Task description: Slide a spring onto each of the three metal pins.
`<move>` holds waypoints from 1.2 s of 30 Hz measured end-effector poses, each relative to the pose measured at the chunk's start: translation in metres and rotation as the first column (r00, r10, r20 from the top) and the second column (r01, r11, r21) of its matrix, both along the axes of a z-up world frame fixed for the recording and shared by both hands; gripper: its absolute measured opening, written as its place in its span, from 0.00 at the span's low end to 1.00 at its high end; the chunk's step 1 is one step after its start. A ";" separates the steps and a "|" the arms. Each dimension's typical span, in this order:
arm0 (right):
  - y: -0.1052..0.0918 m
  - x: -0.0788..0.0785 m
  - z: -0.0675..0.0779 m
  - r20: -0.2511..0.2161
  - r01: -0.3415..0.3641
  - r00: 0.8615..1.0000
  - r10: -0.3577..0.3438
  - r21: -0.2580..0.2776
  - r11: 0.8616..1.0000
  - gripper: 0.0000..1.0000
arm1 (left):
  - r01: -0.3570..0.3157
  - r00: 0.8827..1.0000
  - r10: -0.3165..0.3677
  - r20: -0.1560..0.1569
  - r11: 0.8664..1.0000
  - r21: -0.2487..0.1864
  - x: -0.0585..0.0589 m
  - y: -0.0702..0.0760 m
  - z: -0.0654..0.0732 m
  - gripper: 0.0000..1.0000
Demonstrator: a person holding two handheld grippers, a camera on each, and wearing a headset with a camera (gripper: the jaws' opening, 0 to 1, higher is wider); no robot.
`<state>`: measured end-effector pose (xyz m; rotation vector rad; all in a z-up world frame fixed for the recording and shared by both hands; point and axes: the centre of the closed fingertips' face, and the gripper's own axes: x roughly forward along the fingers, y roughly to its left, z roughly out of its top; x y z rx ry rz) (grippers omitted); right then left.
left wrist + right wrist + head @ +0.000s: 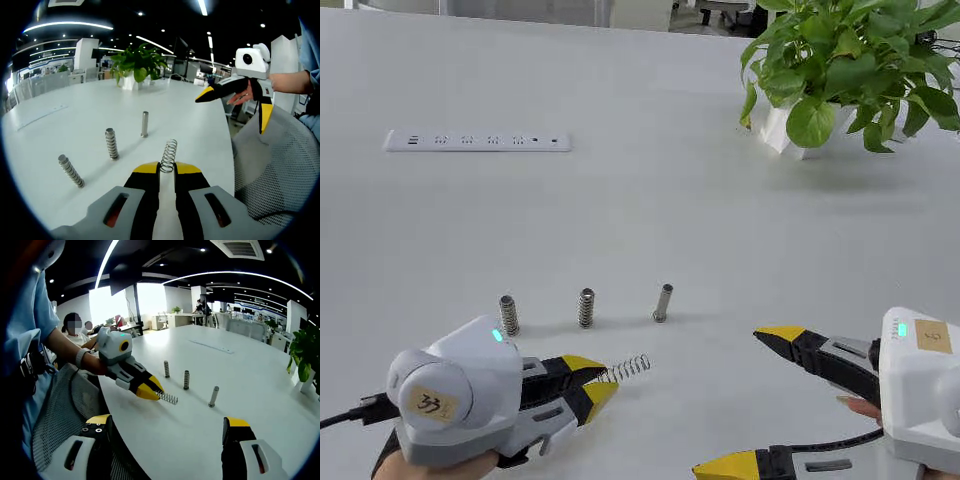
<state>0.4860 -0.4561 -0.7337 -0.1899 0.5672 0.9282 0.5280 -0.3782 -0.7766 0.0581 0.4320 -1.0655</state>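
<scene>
Springs sit on two of the three pins, and the third spring (630, 368) is in hand. At the lower left of the head view, the left gripper (603, 380) has its yellow-tipped fingers (150, 172) clamped together on one end of that spring. The rest of the coil juts out free beyond the tips, lying roughly level and low over the bench (670, 200), just short of the pin row. Whether its free end touches the bench I cannot tell.

Behind it the row runs left to right. The leftmost pin (506, 300) stands upright with the first spring (70, 171) threaded down its shaft. The middle pin (586, 293) is likewise sleeved by the second spring (111, 143). The right-hand pin (663, 302) is bare metal from base to top, with nothing around it. The held spring points toward the gap between the middle and right-hand pins, near both and touching neither.

Further right, the right gripper (730, 400) hangs at the bench edge with its fingers (800, 348) wide apart and nothing between them, well apart from the pins.

By my reading the task is about two-thirds done. What is left is the last fitting: the level spring needs tipping upright, its open end centred over the bare pin's top, then sliding down and releasing.
</scene>
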 end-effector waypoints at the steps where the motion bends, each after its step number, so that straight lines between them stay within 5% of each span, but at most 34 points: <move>1: 0.003 0.001 0.001 0.002 -0.013 1.000 0.013 0.002 1.000 0.91 | -0.001 1.000 0.001 0.000 1.000 -0.005 -0.002 0.002 0.003 0.07; 18: 0.043 0.003 0.016 0.030 -0.168 0.985 0.168 0.018 0.986 0.89 | 0.007 0.999 -0.005 0.032 0.999 -0.047 -0.023 0.025 0.043 0.07; 28: 0.070 0.007 0.037 0.072 -0.300 0.952 0.298 0.005 0.954 0.83 | 0.061 0.997 -0.057 0.060 0.996 -0.066 -0.037 0.034 0.069 0.07; 36: 0.078 0.006 0.050 0.076 -0.404 0.911 0.404 -0.017 0.914 0.60 | 0.125 0.990 -0.119 0.080 0.990 -0.071 -0.044 0.034 0.077 0.07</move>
